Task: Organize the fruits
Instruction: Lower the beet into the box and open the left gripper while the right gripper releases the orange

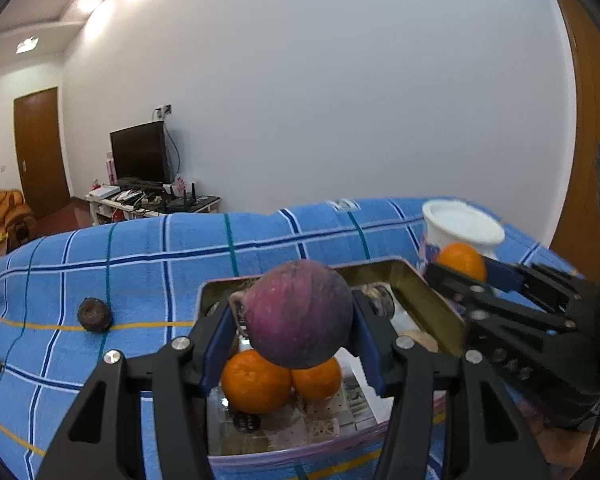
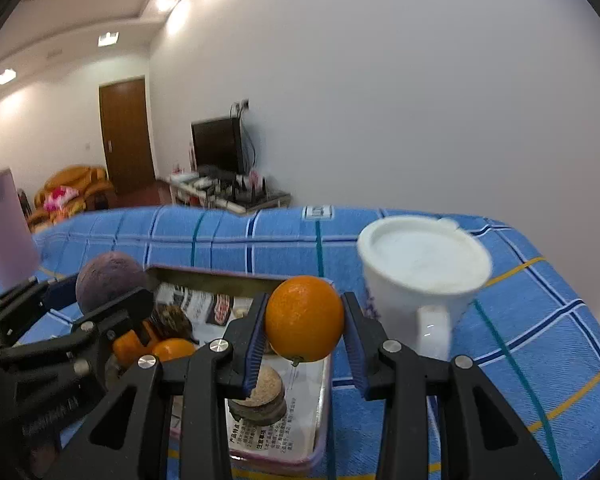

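- Left claw (image 1: 298, 320): matte black plastic linkage arms with triangular cut-outs, round silver screws at the pivots.
- Fingers (image 1: 366, 344) faced with ribbed blue pads.
- Right claw (image 2: 304, 320): same black build, silver screws, blue ribbed pads (image 2: 252, 340); a row of small holes along one arm.

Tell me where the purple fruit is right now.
The purple fruit is clamped in the left tool, held above the metal tin, directly over two oranges lying inside it.
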